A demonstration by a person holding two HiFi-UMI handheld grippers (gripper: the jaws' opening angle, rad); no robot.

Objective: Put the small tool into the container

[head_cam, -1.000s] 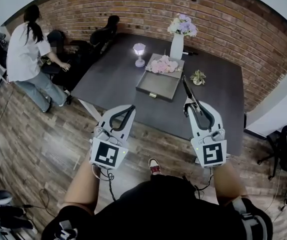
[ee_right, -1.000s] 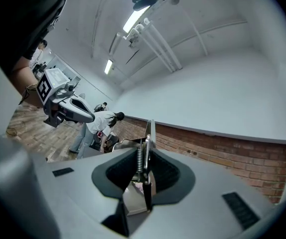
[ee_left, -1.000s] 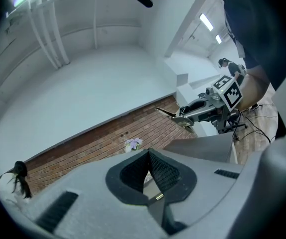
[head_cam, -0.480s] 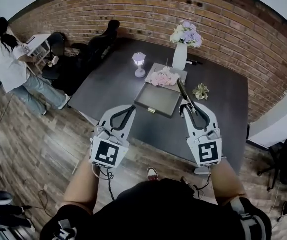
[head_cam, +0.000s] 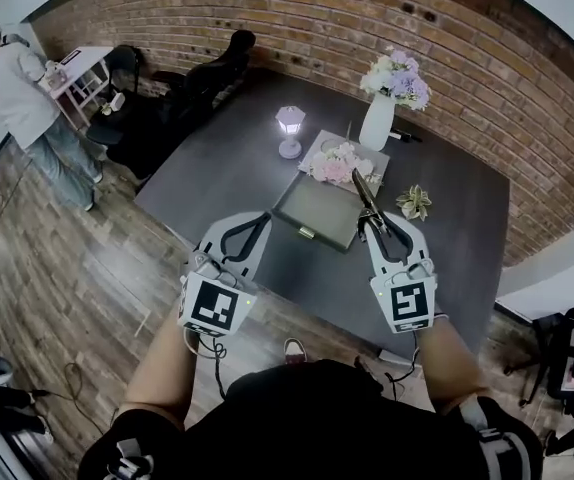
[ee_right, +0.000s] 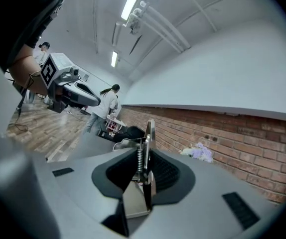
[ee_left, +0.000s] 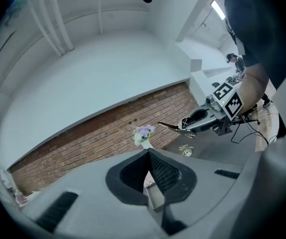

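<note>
We are holding a gripper in each hand over the near edge of the dark table (head_cam: 227,168). Nearest on our left, the left gripper (ee_left: 148,153) is keeping its jaws clenched together at the tips, with nothing between them. On our right, the right gripper (ee_right: 144,158) is grasping the small tool (head_cam: 365,193), a pair of spring pliers pinched by its handles, and the metal nose is sticking out forward past the jaws. The tool is hanging in the air rather than lying in anything. In the head view its tip is overlapping the far right corner of the container (head_cam: 317,211), a shallow grey tray resting on the table between and beyond the two grippers. Pink flowers (head_cam: 339,163) are lying just behind the tray. A small lit lamp (head_cam: 289,131) is standing to its left and a little green plant (head_cam: 414,202) to its right. Further back a white vase (head_cam: 377,123) of pale flowers is standing near the brick wall (head_cam: 297,18). At the far left a person (head_cam: 12,93) in white is standing beside a small desk.
</note>
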